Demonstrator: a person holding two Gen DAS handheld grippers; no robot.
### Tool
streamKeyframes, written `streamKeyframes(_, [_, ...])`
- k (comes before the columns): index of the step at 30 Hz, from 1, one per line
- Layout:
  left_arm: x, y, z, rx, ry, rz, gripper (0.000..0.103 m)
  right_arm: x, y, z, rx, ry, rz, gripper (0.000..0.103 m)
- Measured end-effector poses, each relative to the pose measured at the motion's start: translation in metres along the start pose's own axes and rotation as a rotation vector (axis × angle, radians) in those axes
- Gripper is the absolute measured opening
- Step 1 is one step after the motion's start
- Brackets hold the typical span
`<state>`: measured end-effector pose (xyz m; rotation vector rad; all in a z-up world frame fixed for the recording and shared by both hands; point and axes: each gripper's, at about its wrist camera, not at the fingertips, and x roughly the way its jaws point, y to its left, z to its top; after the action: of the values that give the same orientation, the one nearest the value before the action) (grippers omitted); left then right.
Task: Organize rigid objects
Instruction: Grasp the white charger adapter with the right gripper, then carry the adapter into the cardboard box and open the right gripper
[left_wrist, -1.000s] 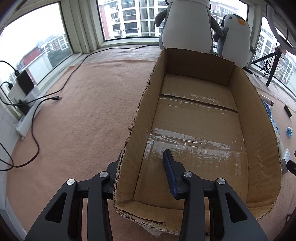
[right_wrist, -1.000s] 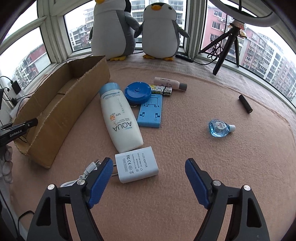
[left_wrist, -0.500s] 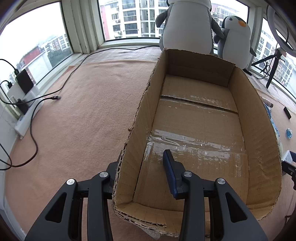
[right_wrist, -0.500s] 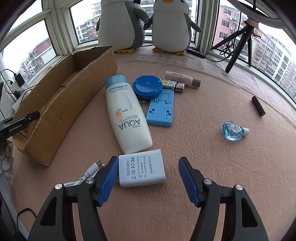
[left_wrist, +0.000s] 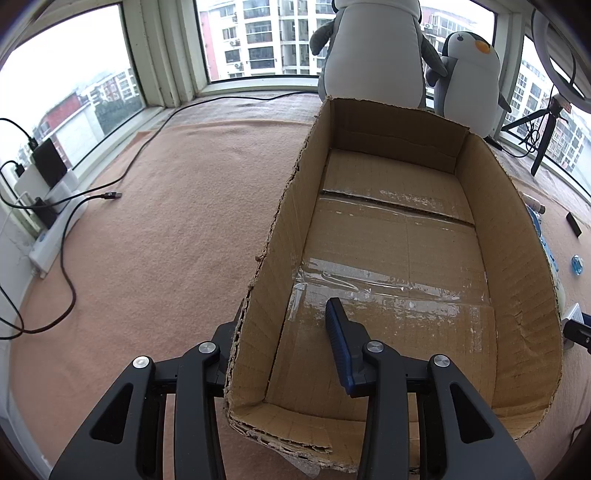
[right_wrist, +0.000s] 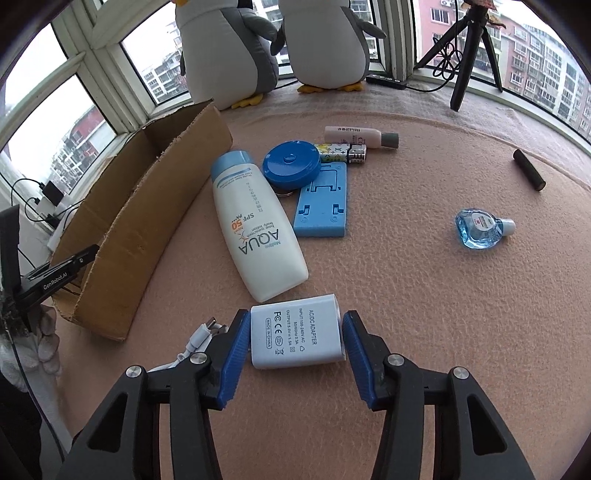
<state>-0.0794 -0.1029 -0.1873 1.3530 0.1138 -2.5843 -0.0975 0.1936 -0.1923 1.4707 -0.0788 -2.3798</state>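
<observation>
An empty cardboard box (left_wrist: 517, 221) lies open on the pink carpet, also seen in the right wrist view (right_wrist: 147, 206). My left gripper (left_wrist: 284, 317) is open and straddles the box's near left wall, one finger outside and one inside. My right gripper (right_wrist: 295, 343) has its blue pads against both sides of a white power adapter (right_wrist: 297, 332) that rests on the carpet, its white cable (right_wrist: 195, 339) trailing left. Beyond it lie a white sunscreen bottle (right_wrist: 255, 229), a blue round tape measure (right_wrist: 291, 166), a blue phone stand (right_wrist: 323, 201) and a small blue bottle (right_wrist: 480, 229).
A small pink-white bottle (right_wrist: 358, 136), a patterned lighter-like tube (right_wrist: 341, 153) and a black cylinder (right_wrist: 529, 170) lie farther back. Two plush penguins (right_wrist: 229, 44) and a tripod (right_wrist: 469, 48) stand by the windows. Black cables (left_wrist: 74, 229) run across the carpet left of the box.
My right gripper moved forward over the adapter and its fingers narrowed from wide apart to touching the adapter's sides. The left gripper and the box stayed put.
</observation>
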Motion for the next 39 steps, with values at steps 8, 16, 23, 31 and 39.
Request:
streamKeyframes(8, [0.000, 0.000, 0.000, 0.000, 0.000, 0.000, 0.038, -0.010, -0.002, -0.002, 0.033, -0.023, 0.002, 0.046])
streamKeyframes(16, [0.000, 0.000, 0.000, 0.000, 0.000, -0.001, 0.038, -0.022, 0.000, 0.005, 0.055, -0.048, 0.023, 0.046])
streamKeyframes(23, [0.000, 0.000, 0.000, -0.001, 0.000, 0.000, 0.038, -0.051, 0.039, 0.034, -0.006, -0.116, 0.103, 0.046])
streamKeyframes(31, [0.000, -0.001, 0.000, -0.001, 0.000, 0.000, 0.038, -0.049, 0.103, 0.058, -0.114, -0.140, 0.181, 0.046])
streamKeyframes(39, [-0.001, 0.000, 0.000, -0.001, -0.001, 0.000, 0.038, -0.031, 0.146, 0.065, -0.179, -0.122, 0.216, 0.046])
